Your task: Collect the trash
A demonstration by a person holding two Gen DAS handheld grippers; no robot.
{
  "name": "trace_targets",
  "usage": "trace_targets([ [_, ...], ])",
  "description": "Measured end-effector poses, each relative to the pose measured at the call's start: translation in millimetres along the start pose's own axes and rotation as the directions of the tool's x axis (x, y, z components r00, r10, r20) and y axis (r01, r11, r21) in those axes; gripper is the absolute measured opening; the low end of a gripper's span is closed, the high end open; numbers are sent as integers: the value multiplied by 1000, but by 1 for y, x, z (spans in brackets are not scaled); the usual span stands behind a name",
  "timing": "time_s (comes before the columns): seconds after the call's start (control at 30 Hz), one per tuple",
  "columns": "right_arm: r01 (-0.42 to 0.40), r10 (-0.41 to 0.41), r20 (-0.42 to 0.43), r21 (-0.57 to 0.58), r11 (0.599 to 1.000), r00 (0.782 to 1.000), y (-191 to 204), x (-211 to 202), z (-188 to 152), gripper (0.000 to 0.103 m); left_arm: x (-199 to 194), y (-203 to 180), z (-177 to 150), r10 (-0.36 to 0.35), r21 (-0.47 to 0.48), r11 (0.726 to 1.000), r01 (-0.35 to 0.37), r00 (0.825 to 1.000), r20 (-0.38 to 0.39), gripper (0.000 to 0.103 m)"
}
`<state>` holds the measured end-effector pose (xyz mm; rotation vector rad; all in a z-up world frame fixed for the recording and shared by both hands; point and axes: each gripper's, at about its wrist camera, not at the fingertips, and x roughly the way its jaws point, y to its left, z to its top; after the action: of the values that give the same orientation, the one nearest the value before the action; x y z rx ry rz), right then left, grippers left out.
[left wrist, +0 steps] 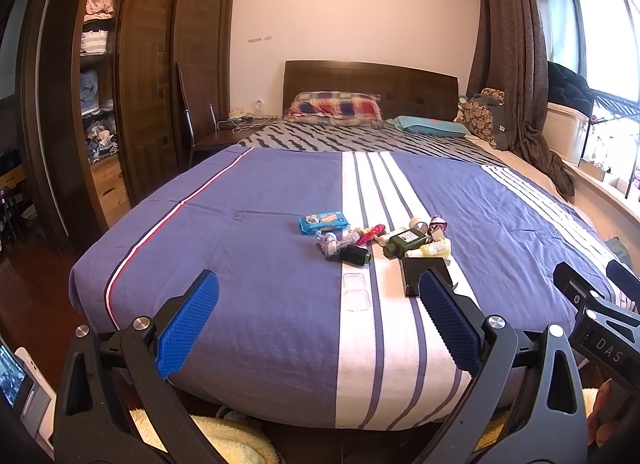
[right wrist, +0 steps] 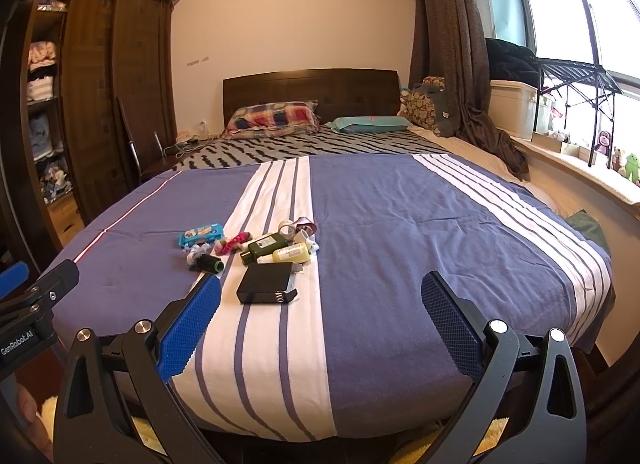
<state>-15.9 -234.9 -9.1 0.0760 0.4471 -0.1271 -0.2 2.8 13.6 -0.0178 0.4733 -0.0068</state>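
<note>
A cluster of small items lies mid-bed on the blue and white striped cover (left wrist: 248, 224): a blue wipes pack (left wrist: 323, 223), a dark green bottle (left wrist: 402, 242), a yellow tube (left wrist: 430, 250), a black spool (left wrist: 356, 255), a pink item (left wrist: 370, 233), a tape roll (left wrist: 418, 223), a black box (left wrist: 424, 275) and a clear plastic blister (left wrist: 356, 292). The same pile shows in the right wrist view: wipes pack (right wrist: 201, 233), green bottle (right wrist: 266, 248), black box (right wrist: 265, 283). My left gripper (left wrist: 318, 320) and right gripper (right wrist: 320, 320) are open and empty, held at the foot of the bed.
A wooden wardrobe (left wrist: 152, 76) with open shelves stands left. Pillows (left wrist: 336, 104) and a headboard (left wrist: 370, 84) are at the far end. A curtain (right wrist: 452, 56), a window sill with toys (right wrist: 624, 168) and a storage box (right wrist: 514, 104) are on the right. A fluffy rug (left wrist: 224, 440) lies below.
</note>
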Motion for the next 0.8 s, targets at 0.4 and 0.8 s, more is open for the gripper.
trace_targets([
  [0.4,-6,6,-1,-1,1000,1000,2,2,2,100,0,3,0,2,-4,1000,-2,1000,2,95],
  [0.8,-6,6,-1,7,1000,1000,-1,1,0,100,0,5,-1,6,-6,1000,-6,1000,-3,95],
])
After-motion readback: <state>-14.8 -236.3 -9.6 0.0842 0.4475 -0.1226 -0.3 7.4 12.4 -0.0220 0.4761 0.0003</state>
